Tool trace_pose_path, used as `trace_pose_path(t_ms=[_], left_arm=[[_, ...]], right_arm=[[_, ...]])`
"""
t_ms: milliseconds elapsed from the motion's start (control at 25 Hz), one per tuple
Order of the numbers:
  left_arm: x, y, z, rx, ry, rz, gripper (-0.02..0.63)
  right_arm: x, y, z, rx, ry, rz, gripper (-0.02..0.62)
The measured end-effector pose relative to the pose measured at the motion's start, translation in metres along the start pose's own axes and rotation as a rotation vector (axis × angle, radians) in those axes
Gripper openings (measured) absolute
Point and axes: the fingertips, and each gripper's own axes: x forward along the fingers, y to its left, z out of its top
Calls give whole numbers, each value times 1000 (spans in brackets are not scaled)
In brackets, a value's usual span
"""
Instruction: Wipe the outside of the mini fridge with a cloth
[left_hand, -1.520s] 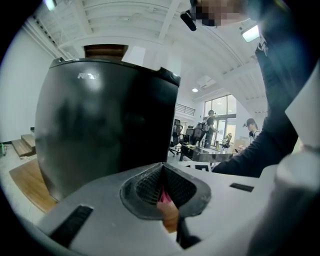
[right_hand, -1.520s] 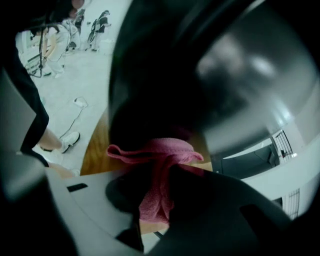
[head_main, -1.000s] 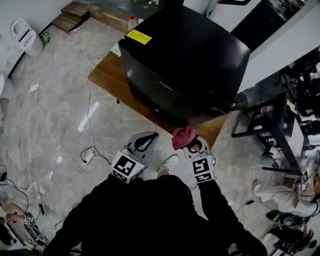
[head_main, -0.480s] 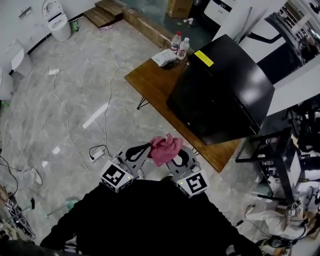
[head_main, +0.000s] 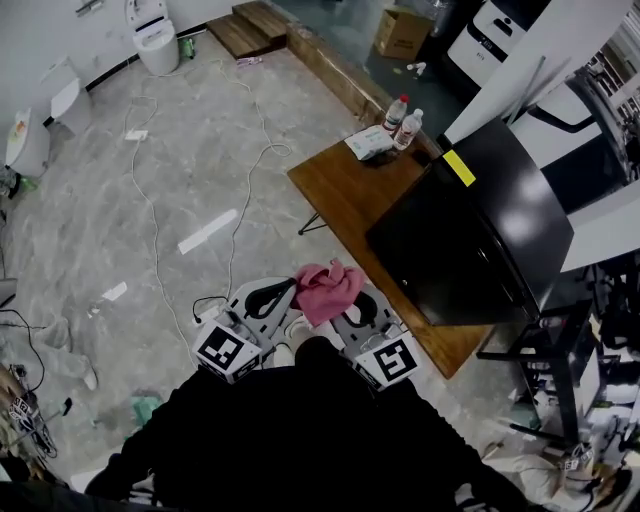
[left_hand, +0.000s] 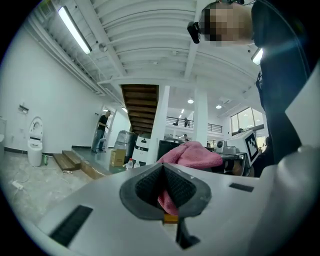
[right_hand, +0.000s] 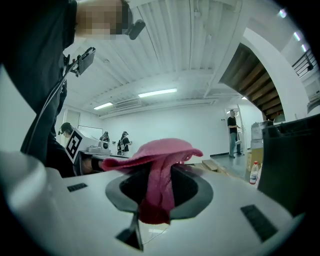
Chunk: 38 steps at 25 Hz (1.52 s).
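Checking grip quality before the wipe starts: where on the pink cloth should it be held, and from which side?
Pinch a bunched fold at the near edge of the cloth, coming from the person's side. The left gripper and right gripper each clamp such a fold, and the loose bulk spills past their tips, free to press on the fridge.

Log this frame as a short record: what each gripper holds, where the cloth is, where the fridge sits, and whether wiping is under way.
left gripper: shut on the pink cloth
right gripper: shut on the same cloth
pink cloth: bunched between the two grippers, close to the person's body
mini fridge: black, yellow label on top, standing on the wooden table
also on table: two bottles at the far end
wiping: not under way; cloth is apart from the fridge
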Motion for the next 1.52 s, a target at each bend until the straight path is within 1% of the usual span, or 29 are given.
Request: trace_pose_path(t_ms=[200,440,560,840,1000,1160,1280,1400,1520], left_arm=[[30,56,20,27,1,27,0],[95,115,59,40,18,20,0],[129,141,72,55,1,9,0],[199,192,95,78,-34,-17,0],[241,227,98,91,-35,-59,0],[299,266,96,88,-28,-152,0],[347,290,99,85,-16,-266,0],[394,310,104,97,8,-393,0],[441,322,113,105,29,-536,0]], right_arm=[[57,-35,7,-2,-22,36,117],[110,-101,36,-15,-39,30,117],[129,-135,44,2,-45,9,117],[170,-200,54,-13,-68,-62,115],[196,-242,52,49,-92,-159,115],[224,-296,45,95,-107,-270,115],[242,-342,43,119,-111,-385,115],[258,-389,44,152,-127,-523,115],[262,-439,47,245,-182,-694,115]])
